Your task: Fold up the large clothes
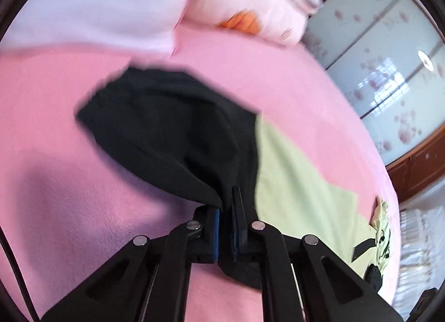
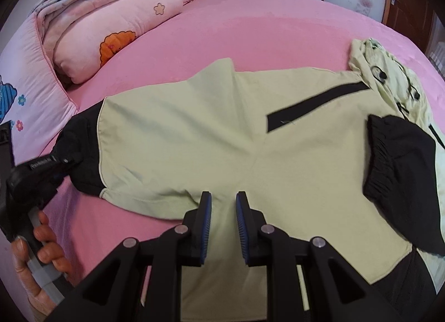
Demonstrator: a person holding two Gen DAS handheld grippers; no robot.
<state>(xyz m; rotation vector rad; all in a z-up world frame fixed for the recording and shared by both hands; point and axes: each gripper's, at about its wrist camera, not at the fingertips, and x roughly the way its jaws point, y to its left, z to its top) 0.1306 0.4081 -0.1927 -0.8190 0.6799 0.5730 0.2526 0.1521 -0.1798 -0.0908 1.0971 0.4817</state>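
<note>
Our left gripper (image 1: pixel 225 211) clenches the pale-green jacket's (image 2: pixel 194 133) black sleeve cuff (image 1: pixel 167 127) on the pink bed (image 2: pixel 250 30); our right gripper (image 2: pixel 223 205), jaws released, hovers over it. Next we likely fold the sleeve inward.

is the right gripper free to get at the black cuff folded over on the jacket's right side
Probably yes. The right gripper is open and holds nothing, and the black cuff lies on top of the pale green jacket with nothing covering it.

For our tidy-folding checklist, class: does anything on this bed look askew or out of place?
Yes. The jacket is lopsided: its hood lies crumpled at the far right, one black sleeve is folded across the body, and the other sleeve is pinched in the left tongs.
</note>
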